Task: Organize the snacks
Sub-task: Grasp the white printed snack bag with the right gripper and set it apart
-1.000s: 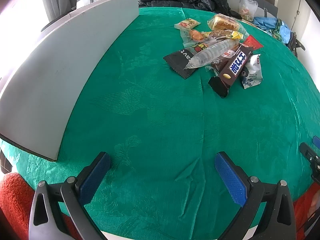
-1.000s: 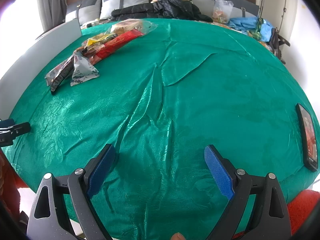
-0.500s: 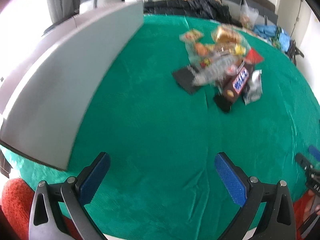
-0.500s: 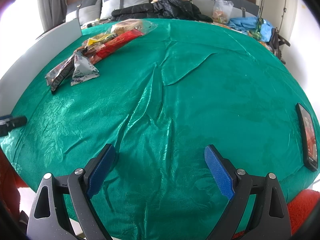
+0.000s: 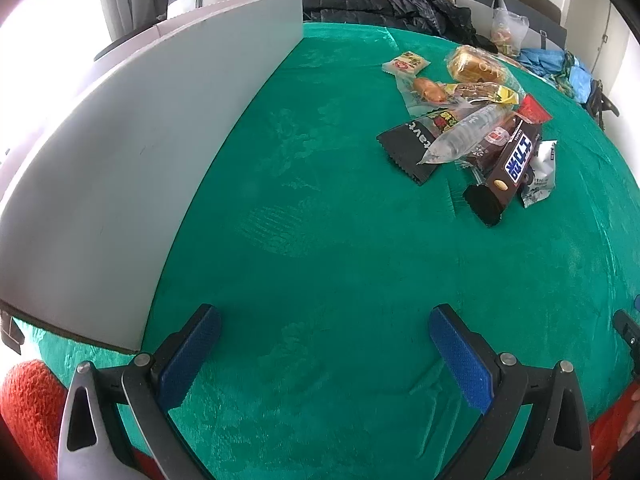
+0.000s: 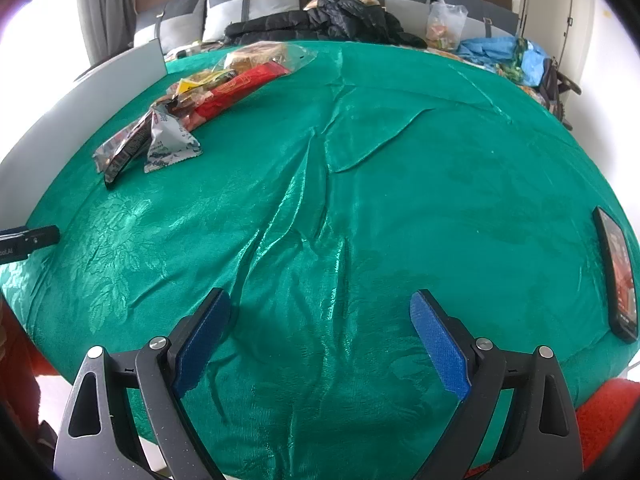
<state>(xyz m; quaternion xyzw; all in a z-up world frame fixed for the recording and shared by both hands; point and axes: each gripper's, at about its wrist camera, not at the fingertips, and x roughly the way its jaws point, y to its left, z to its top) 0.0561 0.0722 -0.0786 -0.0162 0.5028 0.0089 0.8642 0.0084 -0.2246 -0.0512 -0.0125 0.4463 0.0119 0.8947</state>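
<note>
The pile of snacks [image 5: 476, 120] lies on the far part of the desk [image 5: 320, 240], which has a green cloth, a little right of a grey board [image 5: 120, 140]. A dark chocolate bar [image 5: 508, 164] lies at the pile's near edge. The left gripper [image 5: 324, 348] and the right gripper [image 6: 320, 332] are both wide open and hold nothing. A phone [image 6: 616, 276] lies at the right desk edge.

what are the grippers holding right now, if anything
Nothing. The left gripper and right gripper are both open over the green cloth; the snack pile is untouched.
</note>
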